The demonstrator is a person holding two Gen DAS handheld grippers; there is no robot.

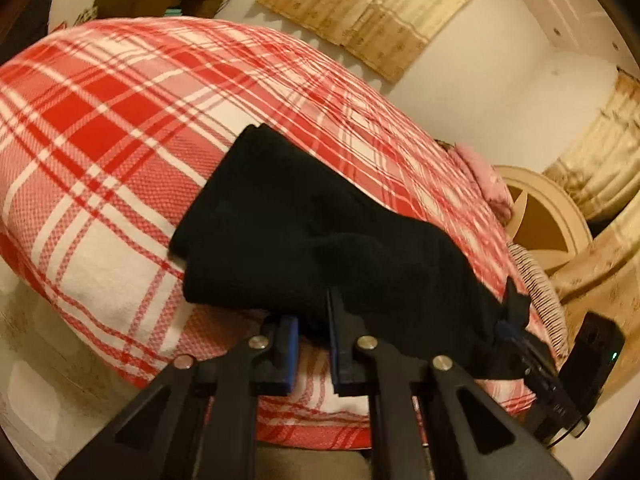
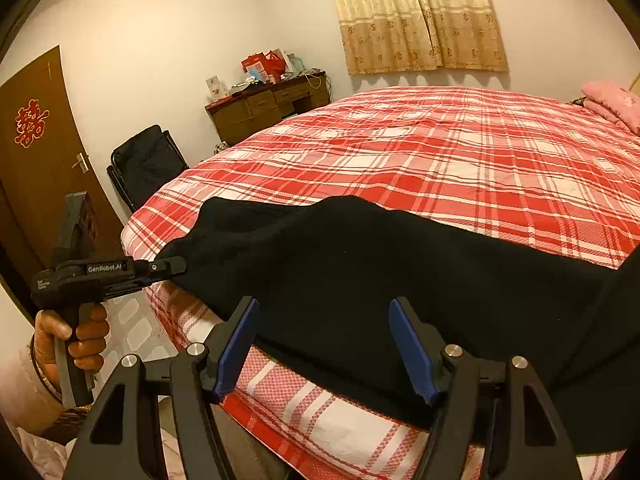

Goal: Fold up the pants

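Black pants [image 1: 320, 232] lie along the near edge of a bed with a red and white plaid cover [image 1: 100, 128]. In the left wrist view my left gripper [image 1: 314, 344] has a narrow gap between its blue pads, and a fold of the pants' edge hangs into that gap. In the right wrist view the left gripper [image 2: 176, 266] meets the left end of the pants [image 2: 380, 280]. My right gripper [image 2: 324, 344] is open, its pads wide apart at the pants' near edge. It shows in the left wrist view [image 1: 516, 332] touching the pants' far end.
A pink pillow [image 2: 616, 104] lies at the head of the bed, by a round headboard [image 1: 548, 220]. A wooden desk [image 2: 268, 108] with clutter, a black chair [image 2: 148, 164] and a brown door [image 2: 40, 152] stand beyond the bed. Curtains [image 2: 420, 16] hang on the wall.
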